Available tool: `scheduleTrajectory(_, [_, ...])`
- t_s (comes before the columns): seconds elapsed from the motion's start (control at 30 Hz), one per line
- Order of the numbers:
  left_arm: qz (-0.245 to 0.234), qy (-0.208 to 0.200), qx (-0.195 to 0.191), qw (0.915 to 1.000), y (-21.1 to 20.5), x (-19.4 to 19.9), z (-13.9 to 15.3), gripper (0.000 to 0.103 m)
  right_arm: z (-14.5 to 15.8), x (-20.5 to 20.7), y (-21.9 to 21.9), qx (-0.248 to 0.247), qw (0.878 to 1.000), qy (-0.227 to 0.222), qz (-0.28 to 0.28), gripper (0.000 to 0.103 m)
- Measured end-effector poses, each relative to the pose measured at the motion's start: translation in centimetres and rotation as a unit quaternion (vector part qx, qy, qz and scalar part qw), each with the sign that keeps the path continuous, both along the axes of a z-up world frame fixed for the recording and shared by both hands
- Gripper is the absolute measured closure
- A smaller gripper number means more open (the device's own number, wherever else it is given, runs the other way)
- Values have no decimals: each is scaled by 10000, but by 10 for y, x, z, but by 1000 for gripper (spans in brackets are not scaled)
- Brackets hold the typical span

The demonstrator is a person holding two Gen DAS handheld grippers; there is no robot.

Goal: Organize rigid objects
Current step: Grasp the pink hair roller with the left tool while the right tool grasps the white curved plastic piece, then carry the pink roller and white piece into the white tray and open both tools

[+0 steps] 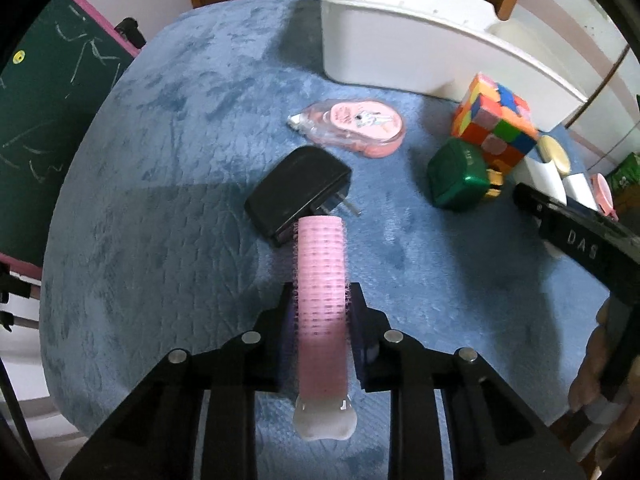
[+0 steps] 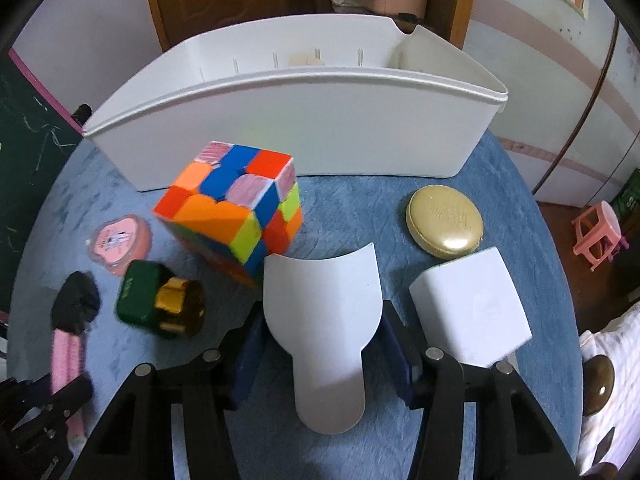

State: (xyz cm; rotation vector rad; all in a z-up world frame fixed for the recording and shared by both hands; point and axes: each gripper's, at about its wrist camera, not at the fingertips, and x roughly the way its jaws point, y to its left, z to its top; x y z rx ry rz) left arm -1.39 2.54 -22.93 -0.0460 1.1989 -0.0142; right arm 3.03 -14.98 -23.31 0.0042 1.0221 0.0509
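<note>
1. Centrally, the left gripper [image 1: 320, 312] is clamped on a pink hair roller [image 1: 322, 280], which points toward 12 o'clock above the blue plush table cover [image 1: 160, 200]; its near end is blurred and pale.
2. Just past the roller's far tip lies a black plug adapter [image 1: 296, 196], its prongs partly hidden behind the roller.
3. At 1 o'clock sits a pink correction tape [image 1: 356, 126]; at 2 o'clock, a green box [image 1: 456, 174] touches a colour cube [image 1: 496, 124].
4. The right gripper [image 2: 322, 332] is closed on a white curved plastic piece [image 2: 324, 320], whose exact kind is unclear.
5. Just beside it at 3 o'clock stands a white block [image 2: 472, 308]; a gold oval case [image 2: 444, 220] lies at 1 o'clock.
6. A white bin [image 2: 320, 128] spans 12 o'clock; its inside is mostly hidden.
</note>
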Motion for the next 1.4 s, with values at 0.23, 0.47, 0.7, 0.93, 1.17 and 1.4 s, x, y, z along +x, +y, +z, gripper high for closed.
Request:
scheduleTrajectory(0.23, [-295,-383,-56,9988,-8,0,43,78,29,-28,-3,189,9998,-70,35,48])
scheduleTrajectory(0.47, [-539,-831,-145,9950,-15,10,97,78,82,-45,-1,312,9984,-467,87,49])
scheduleTrajectory(0.7, [-730,-1361,-207,9878,-25,40,153,78,152,-44,-6,264,9933,-1122,83,49])
scheduleTrajectory(0.93, [-872,-1833,-138,9791,-36,82,202,78,202,-18,-16,361,9866,-1589,-18,48])
scheduleTrajectory(1.17, [-1065,-2185,-139,9699,-53,140,233,77,228,29,-23,398,9811,-1885,-174,48])
scheduleTrajectory(1.4, [-1074,-2007,-103,9737,-67,215,208,77,213,96,-27,357,9827,-1754,-482,48])
